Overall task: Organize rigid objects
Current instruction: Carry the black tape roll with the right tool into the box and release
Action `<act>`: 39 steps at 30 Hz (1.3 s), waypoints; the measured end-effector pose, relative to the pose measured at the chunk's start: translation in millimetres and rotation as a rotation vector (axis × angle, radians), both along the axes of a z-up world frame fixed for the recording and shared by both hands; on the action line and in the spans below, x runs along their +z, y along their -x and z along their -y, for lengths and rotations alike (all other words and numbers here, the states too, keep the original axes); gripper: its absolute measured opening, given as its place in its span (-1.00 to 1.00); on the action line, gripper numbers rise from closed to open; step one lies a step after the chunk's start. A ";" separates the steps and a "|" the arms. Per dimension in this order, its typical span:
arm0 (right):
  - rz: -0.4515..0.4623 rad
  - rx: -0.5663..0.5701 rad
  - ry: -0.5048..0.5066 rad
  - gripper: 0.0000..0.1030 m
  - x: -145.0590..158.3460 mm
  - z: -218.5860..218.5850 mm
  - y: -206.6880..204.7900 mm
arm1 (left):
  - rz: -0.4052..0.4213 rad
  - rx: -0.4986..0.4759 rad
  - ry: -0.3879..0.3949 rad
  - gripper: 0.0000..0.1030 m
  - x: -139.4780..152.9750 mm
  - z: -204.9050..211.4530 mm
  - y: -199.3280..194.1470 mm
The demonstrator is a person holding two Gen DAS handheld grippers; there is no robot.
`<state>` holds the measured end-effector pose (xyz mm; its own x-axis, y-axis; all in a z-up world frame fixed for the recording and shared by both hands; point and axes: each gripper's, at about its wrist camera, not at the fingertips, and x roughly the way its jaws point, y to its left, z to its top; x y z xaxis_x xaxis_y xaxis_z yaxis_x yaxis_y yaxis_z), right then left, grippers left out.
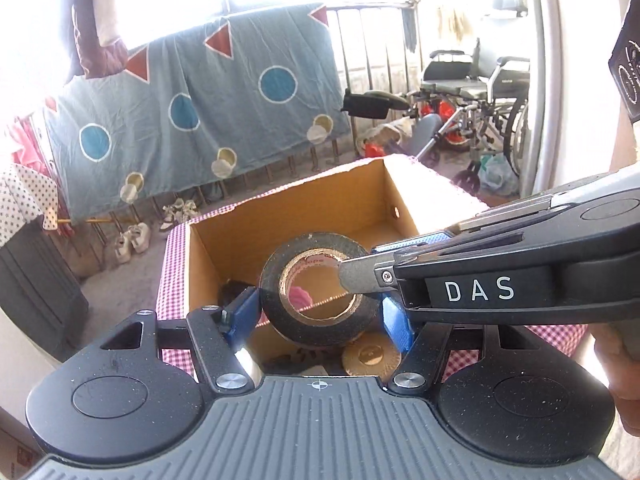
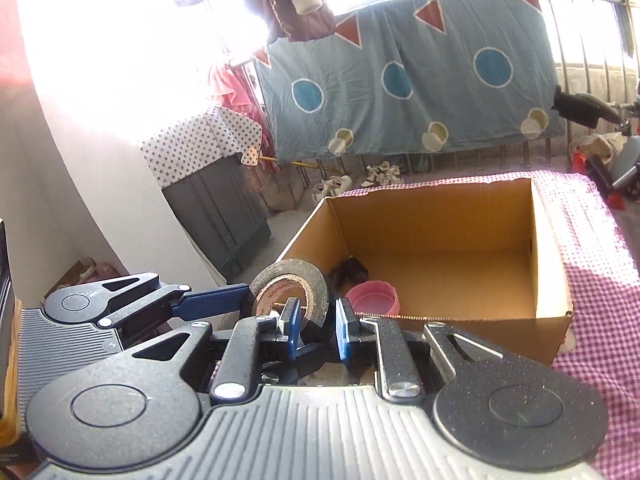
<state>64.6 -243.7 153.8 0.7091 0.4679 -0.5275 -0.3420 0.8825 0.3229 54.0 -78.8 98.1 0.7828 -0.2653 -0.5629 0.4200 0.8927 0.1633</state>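
A black roll of tape [image 1: 318, 292] is clamped between the blue pads of my left gripper [image 1: 320, 314], held above the near edge of an open cardboard box [image 1: 400, 196]. My right gripper [image 2: 316, 330] reaches in from the right; one finger [image 1: 358, 276] pokes into the roll's core, and its jaws stand slightly apart around the roll's wall [image 2: 316, 280]. In the right wrist view the tape [image 2: 290, 286] sits at the box's [image 2: 552, 280] near left corner. Inside the box lie a pink lid [image 2: 372, 298] and a dark object [image 2: 350, 272].
The box stands on a red-checked cloth [image 2: 600, 300]. A round golden disc [image 1: 370, 356] lies below the tape. Beyond are a blue sheet on a railing [image 1: 192, 100], a wheelchair [image 1: 476, 92], a dark cabinet [image 2: 220, 216] and shoes [image 1: 132, 240] on the floor.
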 end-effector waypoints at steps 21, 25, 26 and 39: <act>-0.522 0.116 0.023 -0.59 -80.8 11.1 -293.7 | -0.527 0.066 -0.138 0.27 -57.8 23.2 -232.8; -0.566 0.110 0.049 -0.60 -111.5 6.9 -311.7 | -0.572 0.091 -0.165 0.27 -76.6 22.9 -247.4; -0.573 0.109 0.054 -0.59 -116.6 5.6 -315.1 | -0.574 0.094 -0.176 0.27 -80.5 24.1 -249.4; -0.582 0.118 -0.007 -0.55 -119.0 8.3 -312.7 | -0.562 0.111 -0.164 0.38 -74.4 22.0 -254.0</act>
